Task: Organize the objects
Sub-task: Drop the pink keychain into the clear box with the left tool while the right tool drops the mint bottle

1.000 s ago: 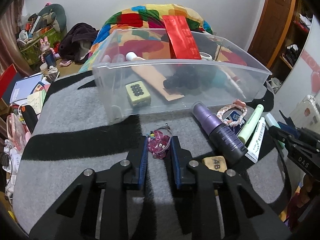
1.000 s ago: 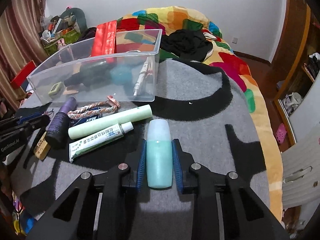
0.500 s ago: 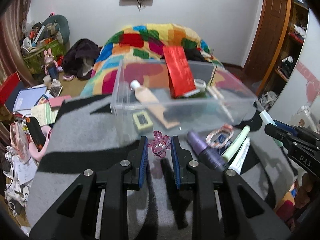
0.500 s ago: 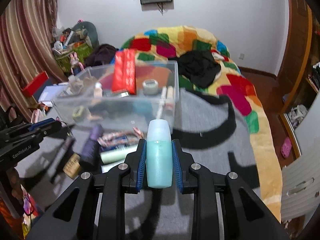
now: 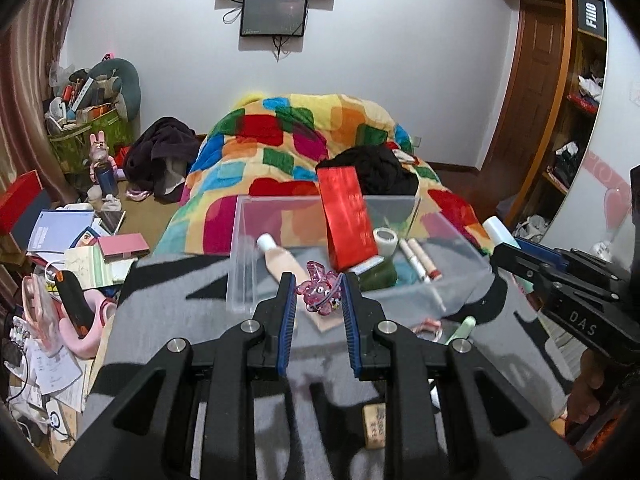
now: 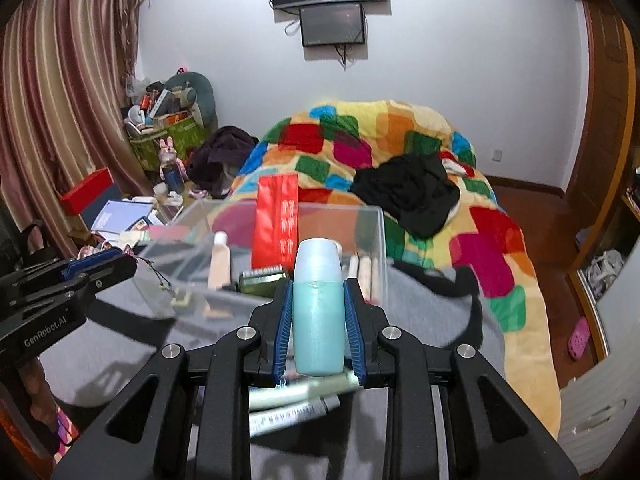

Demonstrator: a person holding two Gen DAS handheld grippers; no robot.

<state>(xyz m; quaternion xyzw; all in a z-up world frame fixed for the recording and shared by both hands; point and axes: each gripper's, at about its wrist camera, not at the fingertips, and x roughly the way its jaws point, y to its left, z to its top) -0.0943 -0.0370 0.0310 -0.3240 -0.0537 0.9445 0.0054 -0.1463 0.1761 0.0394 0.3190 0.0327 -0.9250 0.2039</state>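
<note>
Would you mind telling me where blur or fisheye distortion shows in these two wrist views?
Left wrist view: the pink charm in the left gripper is sharp, while the clear bin edges smear and the door frame bows. Right wrist view: the teal bottle is crisp, the tubes beneath streak, and the curtain curves.

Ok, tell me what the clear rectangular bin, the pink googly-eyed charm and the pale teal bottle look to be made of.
Clear rectangular bin: seemingly rigid transparent plastic; its contents show through the glossy walls.
Pink googly-eyed charm, held in the left gripper: probably translucent glossy plastic or resin; it glints.
Pale teal bottle, held in the right gripper: likely matte, slightly frosted plastic; its cap looks paler.
</note>
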